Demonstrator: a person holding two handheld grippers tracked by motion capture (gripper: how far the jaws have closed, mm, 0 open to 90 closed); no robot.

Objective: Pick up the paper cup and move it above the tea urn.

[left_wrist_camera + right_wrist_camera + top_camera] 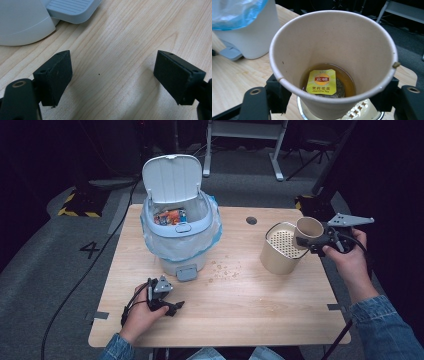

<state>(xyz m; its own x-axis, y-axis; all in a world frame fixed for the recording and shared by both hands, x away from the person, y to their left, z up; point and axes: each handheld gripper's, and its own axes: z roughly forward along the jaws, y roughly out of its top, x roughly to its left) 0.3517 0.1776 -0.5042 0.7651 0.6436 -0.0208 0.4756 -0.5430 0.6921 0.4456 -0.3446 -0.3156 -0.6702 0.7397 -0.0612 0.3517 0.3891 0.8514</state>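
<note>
Now right tongs (pixel 332 100) pinching paper cup (pixel 332 50) above strainer bucket (pixel 280 249); left tongs (pixel 112 80) spread; bin (pixel 177 230) nearby.

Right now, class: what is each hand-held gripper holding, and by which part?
The right hand-held gripper clamps the paper cup by its lower side walls. The left hand-held gripper holds nothing; its jaws stand open.

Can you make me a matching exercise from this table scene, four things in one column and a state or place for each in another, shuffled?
Things:
1. paper cup
2. bin
3. left gripper
4. crumbs

States or places:
A. lid up, blue liner inside
B. open, low over bare wood
C. scattered on the table
D. held in the right gripper, tea bag and tea inside, over the strainer pail

Pairs: 1-D, 2-A, 3-B, 4-C
</note>
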